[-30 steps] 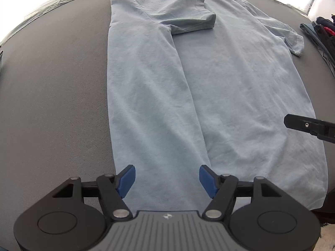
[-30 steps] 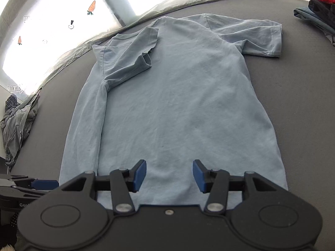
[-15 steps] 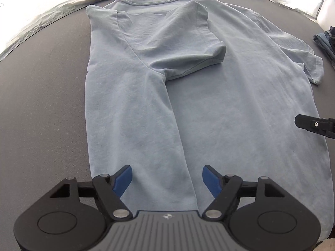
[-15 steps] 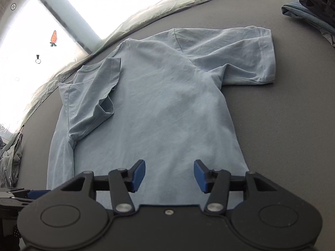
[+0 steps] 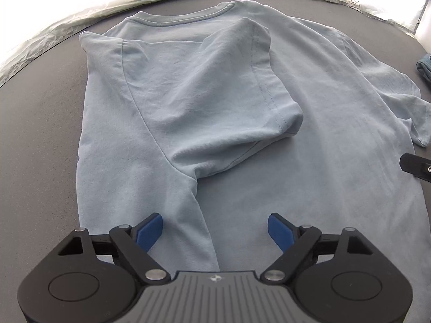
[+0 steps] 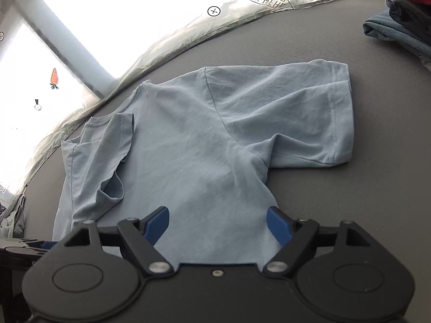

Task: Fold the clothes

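Note:
A light blue T-shirt (image 5: pixel 309 140) lies flat on a dark grey table (image 5: pixel 35 140), collar away from me. Its left side and sleeve (image 5: pixel 204 102) are folded inward over the body. The other sleeve (image 6: pixel 291 123) still lies spread out on the table. My left gripper (image 5: pixel 215 231) hovers over the folded edge below the armpit, its jaws opening, with nothing pinched between the blue pads. My right gripper (image 6: pixel 218 224) hangs over the shirt's right side edge below the spread sleeve, jaws opening too, holding nothing.
A pile of dark and blue clothes (image 6: pixel 398 27) sits at the table's far right. Crumpled grey fabric (image 6: pixel 13 220) lies at the left edge. Clear plastic sheeting (image 5: pixel 67 27) runs along the table's far edge under bright windows.
Both grippers have travelled up the shirt from the hem toward the sleeves and collar, and both have opened wider. The shirt itself lies as before.

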